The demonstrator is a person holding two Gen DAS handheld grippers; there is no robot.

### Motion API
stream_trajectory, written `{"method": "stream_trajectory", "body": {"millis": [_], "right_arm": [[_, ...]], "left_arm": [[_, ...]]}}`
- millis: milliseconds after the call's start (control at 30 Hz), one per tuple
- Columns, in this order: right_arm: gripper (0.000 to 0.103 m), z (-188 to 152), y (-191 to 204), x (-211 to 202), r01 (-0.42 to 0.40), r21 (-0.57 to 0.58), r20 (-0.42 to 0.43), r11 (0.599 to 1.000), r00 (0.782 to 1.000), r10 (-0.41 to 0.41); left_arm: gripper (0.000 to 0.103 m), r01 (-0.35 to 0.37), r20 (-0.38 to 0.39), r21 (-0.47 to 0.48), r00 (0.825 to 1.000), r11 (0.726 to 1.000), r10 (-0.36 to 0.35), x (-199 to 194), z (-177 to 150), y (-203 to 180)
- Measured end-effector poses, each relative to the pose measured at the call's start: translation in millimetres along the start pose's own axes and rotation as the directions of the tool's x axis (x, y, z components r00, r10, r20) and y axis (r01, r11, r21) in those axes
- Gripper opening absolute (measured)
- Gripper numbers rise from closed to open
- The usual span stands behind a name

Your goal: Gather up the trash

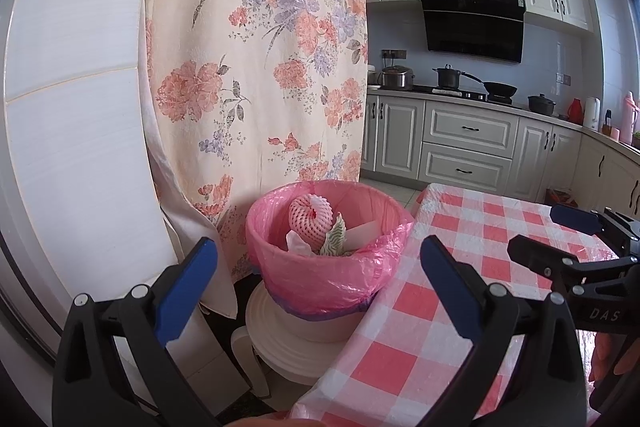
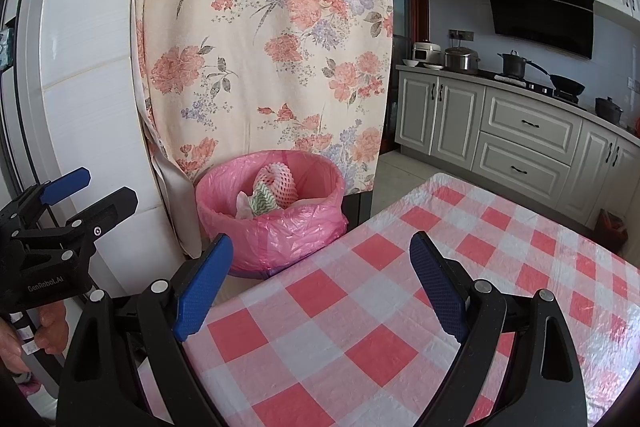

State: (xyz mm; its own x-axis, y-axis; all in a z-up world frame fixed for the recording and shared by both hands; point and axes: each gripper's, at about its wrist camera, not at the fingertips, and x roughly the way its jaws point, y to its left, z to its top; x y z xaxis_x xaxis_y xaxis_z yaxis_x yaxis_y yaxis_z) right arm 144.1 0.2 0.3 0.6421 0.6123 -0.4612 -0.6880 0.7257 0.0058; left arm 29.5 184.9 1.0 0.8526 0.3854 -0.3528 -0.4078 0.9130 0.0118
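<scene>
My left tongs (image 1: 316, 291) stand wide open with nothing between the blue pads, hanging over the near corner of the counter (image 1: 460, 267), which wears a pink-and-white checked cloth. My right tongs (image 2: 320, 283) are just as wide open and empty, above the same checked counter (image 2: 360, 307). Each pair shows at the edge of the other's view, also parted.

Just past the counter's corner I see the bin (image 1: 320, 267), lined with a pink plastic bag, sitting on a white stand (image 1: 288, 339). Inside it lie the trash pieces: a pink foam fruit net (image 1: 312, 219) curled on top, a green-and-white wavy-patterned wrapper (image 1: 334, 237) against it, and some pale crumpled paper (image 1: 298, 245). From the right wrist the bin (image 2: 272, 231) shows the same net (image 2: 280, 183) and wrapper (image 2: 262, 203).

A floral curtain (image 1: 256, 47) hangs behind the bin, with grey kitchen cabinets (image 1: 468, 147) and pots on the stove (image 1: 472, 83) beyond
</scene>
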Motion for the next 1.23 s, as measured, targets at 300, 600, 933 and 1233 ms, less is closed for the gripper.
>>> {"method": "stream_trajectory", "body": {"millis": [300, 600, 933, 1233], "right_arm": [[0.085, -1.4, -0.9, -0.6, 0.001, -0.001, -0.001, 1.000, 1.000, -0.001], [0.085, -4.1, -2.3, -1.5, 0.003, 0.001, -0.003, 1.000, 1.000, -0.003], [0.085, -6.3, -3.7, -2.0, 0.007, 0.008, -0.004, 1.000, 1.000, -0.007], [0.085, -8.2, -2.7, -2.0, 0.009, 0.009, -0.008, 1.000, 1.000, -0.009]], "left_arm": [[0.098, 0.007, 0.003, 0.003, 1.000, 1.000, -0.007, -0.9, 0.8, -0.9], [0.098, 0.007, 0.011, 0.014, 1.000, 1.000, -0.007, -1.8, 1.1, -3.6], [0.098, 0.001, 0.016, 0.022, 1.000, 1.000, -0.002, -2.3, -1.8, -4.7], [0.098, 0.001, 0.012, 0.013, 1.000, 1.000, -0.001, -2.0, -0.3, -1.8]]}}
